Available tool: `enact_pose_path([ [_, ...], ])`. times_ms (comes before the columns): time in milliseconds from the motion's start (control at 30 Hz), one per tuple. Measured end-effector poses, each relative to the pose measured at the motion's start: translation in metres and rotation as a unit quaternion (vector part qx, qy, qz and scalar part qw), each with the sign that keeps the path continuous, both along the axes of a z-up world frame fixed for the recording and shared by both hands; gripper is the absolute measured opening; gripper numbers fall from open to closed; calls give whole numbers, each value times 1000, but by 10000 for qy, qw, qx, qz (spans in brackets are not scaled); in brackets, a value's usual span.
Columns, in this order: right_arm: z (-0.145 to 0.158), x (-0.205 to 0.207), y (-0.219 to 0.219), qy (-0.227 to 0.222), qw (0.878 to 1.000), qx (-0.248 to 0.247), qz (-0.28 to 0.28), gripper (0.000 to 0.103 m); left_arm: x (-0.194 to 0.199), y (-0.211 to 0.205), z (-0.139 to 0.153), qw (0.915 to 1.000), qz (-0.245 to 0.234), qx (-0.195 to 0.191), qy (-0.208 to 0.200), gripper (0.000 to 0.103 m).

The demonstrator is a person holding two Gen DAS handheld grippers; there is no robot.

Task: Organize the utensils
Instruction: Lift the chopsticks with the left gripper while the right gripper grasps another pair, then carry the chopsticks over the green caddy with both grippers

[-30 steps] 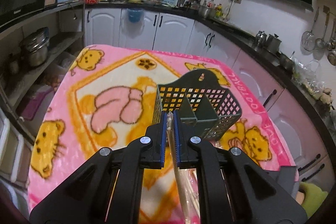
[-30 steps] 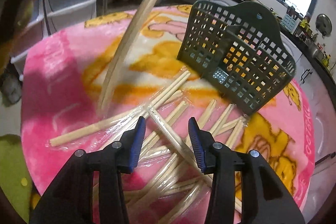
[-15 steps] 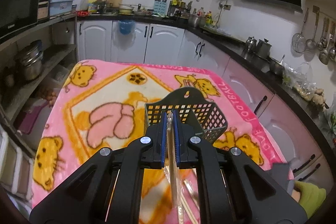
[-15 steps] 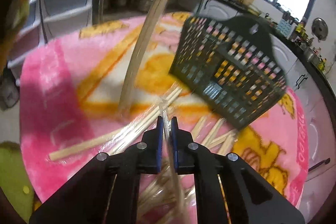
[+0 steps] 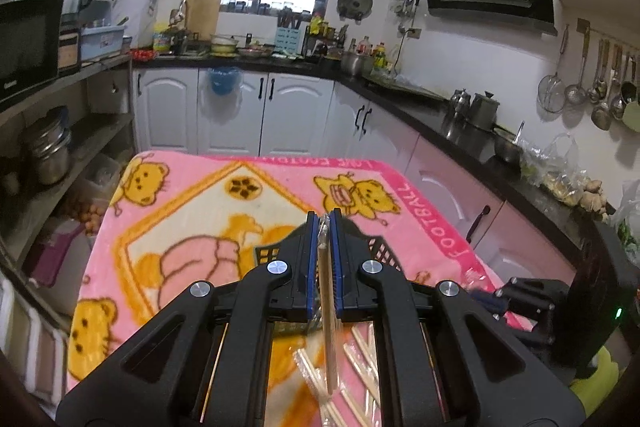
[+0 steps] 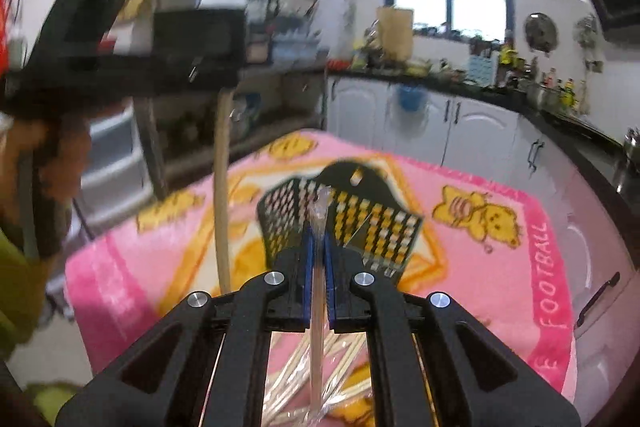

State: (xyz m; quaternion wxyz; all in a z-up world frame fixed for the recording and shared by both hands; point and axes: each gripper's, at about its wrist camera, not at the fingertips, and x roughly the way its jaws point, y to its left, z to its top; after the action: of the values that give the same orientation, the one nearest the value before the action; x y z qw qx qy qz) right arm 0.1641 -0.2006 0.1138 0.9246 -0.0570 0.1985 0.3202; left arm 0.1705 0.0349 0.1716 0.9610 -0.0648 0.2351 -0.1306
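Chopsticks [image 5: 329, 307] clamped in left gripper [image 5: 324, 223]; right gripper [image 6: 316, 239] grips another, seemingly wrapped; basket [image 6: 372, 223] clearer there.

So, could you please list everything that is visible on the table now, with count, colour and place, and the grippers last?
Blanket: one, pink with yellow cartoon bears, covers the whole table top.
Utensil basket: one, dark green, perforated plastic, on the blanket just beyond both grippers.
Loose wrapped chopsticks: several, exact count unclear, pale wood in clear wrap, on the blanket under the grippers.
Left-held chopsticks: one wrapped pair, pale wood, hanging down from the left gripper.
Right-held chopsticks: one wrapped pair, pale wood, clamped in the right gripper.
Left gripper: black with blue pads, shut on its chopsticks.
Right gripper: black with blue pads, shut on its chopsticks.
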Motion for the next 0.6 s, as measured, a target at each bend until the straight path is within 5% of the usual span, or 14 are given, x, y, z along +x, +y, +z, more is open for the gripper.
enact_pose_path([
  [600,70,34,-30,-517,9905,1084,-663,5,16,-13,48,9985,138,65,-517,3],
])
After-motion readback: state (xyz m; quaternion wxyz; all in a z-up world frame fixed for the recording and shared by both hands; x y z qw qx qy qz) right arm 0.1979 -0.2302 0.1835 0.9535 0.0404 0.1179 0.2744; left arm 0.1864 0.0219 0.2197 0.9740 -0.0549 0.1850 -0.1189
